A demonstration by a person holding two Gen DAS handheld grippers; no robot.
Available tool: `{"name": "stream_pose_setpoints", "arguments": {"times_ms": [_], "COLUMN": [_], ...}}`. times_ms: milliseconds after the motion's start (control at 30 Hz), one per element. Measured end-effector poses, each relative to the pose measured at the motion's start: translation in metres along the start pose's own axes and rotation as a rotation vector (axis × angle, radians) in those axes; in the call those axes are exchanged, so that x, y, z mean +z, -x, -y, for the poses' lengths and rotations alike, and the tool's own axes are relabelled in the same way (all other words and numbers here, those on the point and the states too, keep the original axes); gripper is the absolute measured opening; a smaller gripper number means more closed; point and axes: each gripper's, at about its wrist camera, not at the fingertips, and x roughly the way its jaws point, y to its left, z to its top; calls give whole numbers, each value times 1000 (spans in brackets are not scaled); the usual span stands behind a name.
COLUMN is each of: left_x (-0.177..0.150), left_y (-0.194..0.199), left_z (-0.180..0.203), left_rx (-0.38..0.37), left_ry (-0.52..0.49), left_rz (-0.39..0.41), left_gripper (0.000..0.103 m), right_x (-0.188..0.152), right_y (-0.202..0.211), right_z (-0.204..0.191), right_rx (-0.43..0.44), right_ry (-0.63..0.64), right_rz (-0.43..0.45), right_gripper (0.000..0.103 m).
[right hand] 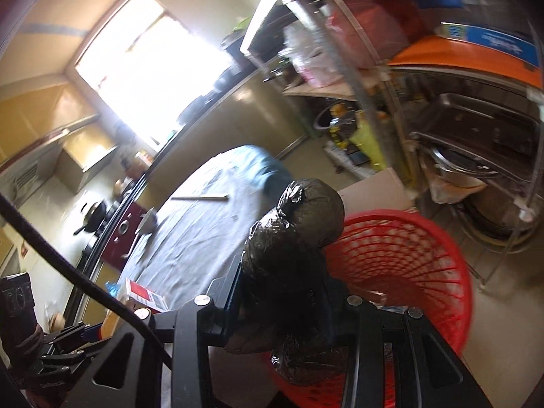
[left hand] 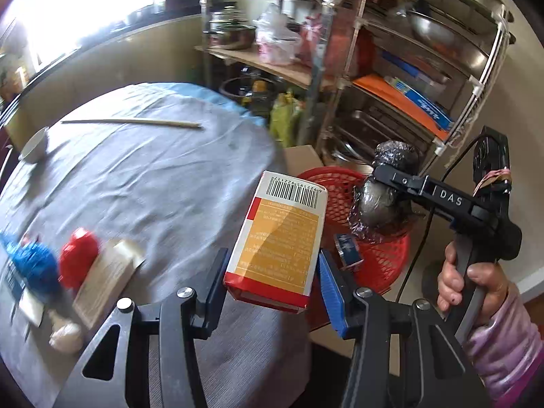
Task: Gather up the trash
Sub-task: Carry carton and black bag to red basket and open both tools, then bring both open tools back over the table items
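Note:
My left gripper [left hand: 272, 268] is shut on an orange, white and red carton [left hand: 277, 238] with a barcode, held above the table's right edge beside the red mesh basket [left hand: 384, 255]. My right gripper [left hand: 384, 183] is shut on a black tied plastic bag [left hand: 380, 200] over the basket. In the right wrist view the right gripper [right hand: 282, 289] grips the black bag [right hand: 292, 238] above the basket [right hand: 408, 265]. The carton [right hand: 146, 295] and left gripper show at lower left there. A small blue and white item [left hand: 346, 248] lies in the basket.
A round table with grey cloth [left hand: 153, 176] holds a white bowl [left hand: 34, 148], a long stick [left hand: 132, 122], red [left hand: 80, 256] and blue [left hand: 32, 261] items, and a flat box [left hand: 102, 282]. A metal shelf rack [left hand: 391, 68] stands behind the basket. A cardboard box [left hand: 302, 159] sits beside it.

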Motion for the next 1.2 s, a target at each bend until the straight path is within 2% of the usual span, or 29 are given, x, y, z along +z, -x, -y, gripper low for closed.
{"name": "stream_pose_setpoints", "arguments": {"times_ms": [233, 333, 433, 467, 600, 767, 1033, 1200], "left_x": [26, 34, 34, 33, 23, -4, -54, -92], "left_y": [-24, -32, -33, -32, -26, -8, 37, 68], "left_z": [35, 48, 51, 49, 32, -4, -65, -110], "left_rx": [-62, -62, -44, -45, -39, 4, 121, 192], "left_ry": [-72, -108, -130, -127, -90, -16, 112, 226], "left_rz": [5, 3, 12, 13, -2, -2, 49, 86], "left_gripper": [52, 55, 60, 60, 60, 62, 62, 63], "right_x": [4, 1, -1, -2, 0, 2, -7, -13], "right_y": [3, 3, 3, 3, 5, 7, -9, -15], "right_z": [33, 43, 48, 49, 51, 38, -11, -58], "right_rx": [-57, -66, -79, -83, -94, -82, -38, -14], "right_ry": [-63, -97, -114, -113, -127, -95, 16, 127], "right_rz": [1, -15, -37, -38, -27, -13, -61, -83], "right_gripper": [41, 45, 57, 57, 58, 58, 58, 58]}}
